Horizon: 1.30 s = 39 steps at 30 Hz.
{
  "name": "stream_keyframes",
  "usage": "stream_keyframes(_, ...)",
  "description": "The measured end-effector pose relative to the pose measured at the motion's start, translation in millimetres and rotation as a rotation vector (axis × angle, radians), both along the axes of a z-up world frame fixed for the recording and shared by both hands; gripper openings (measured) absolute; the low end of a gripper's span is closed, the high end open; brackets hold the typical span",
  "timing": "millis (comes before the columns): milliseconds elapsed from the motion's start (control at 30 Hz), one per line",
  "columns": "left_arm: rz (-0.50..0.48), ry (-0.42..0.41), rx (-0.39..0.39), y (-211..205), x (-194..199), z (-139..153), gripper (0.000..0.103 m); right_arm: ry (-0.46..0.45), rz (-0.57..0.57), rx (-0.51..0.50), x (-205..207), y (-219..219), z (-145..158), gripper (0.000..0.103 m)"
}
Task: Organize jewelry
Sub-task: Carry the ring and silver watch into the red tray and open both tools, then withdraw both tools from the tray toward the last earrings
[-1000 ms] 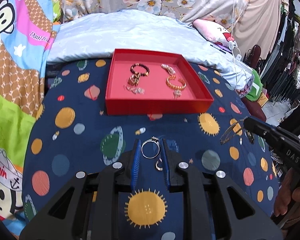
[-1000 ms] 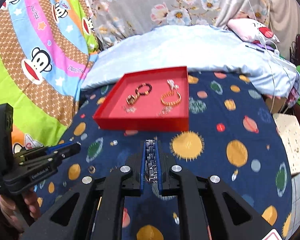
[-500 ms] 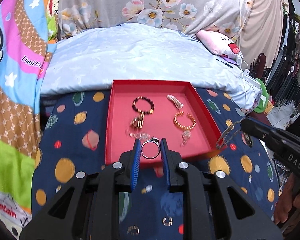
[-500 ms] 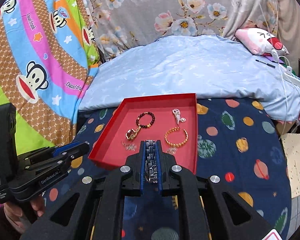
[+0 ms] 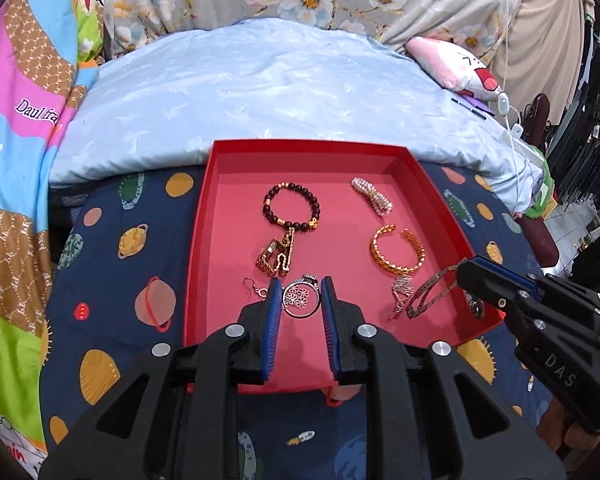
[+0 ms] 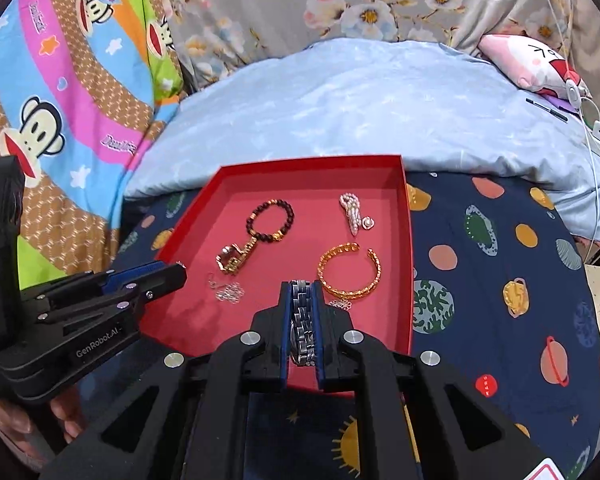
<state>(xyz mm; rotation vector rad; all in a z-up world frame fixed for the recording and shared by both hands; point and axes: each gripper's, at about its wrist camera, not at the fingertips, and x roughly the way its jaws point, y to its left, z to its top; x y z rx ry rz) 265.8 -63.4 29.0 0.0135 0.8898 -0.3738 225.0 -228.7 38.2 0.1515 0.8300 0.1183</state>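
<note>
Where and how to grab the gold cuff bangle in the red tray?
Take the gold cuff bangle by its thick closed arc nearest the grippers, coming from above, one finger inside the loop and one outside. It lies flat in the red tray, opening facing the far wall, away from other pieces.

Tray (image 5: 204, 216): red walls, pink-red floor; beads (image 5: 292, 206) in the tray: dark brown with gold accents; cuff (image 5: 396, 250) in the tray: gold, chain-textured; ring (image 5: 300, 296) over the tray's near half: silver; watch band (image 6: 302, 320) over the tray's near edge: grey steel links; finger pads (image 5: 274, 320): blue on black bodies; cloth (image 5: 112, 280) under the tray: navy with planets and suns in orange, yellow, green and red; quilt (image 5: 260, 96) behind the tray: pale blue; blanket (image 6: 60, 92) left of the tray: multicoloured bands, monkey faces.
</note>
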Motion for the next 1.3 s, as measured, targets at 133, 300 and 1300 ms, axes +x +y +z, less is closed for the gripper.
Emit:
stream_keyframes(133, 0.008, 0.007, 0.018, -2, 6, -7, 0.025, -0.009, -0.01, -0.009, 3, -1, -5, 0.011)
stream_keyframes(300, 0.047, -0.008, 0.025, 4, 4, -4, 0.052, -0.039, -0.028, -0.031, -5, -3, 4, 0.011)
stream_keyframes(1300, 0.076, 0.096, 0.063, 64, -153, -56, 0.054, 0.088, -0.049, 0.022, -169, 18, -30, 0.027)
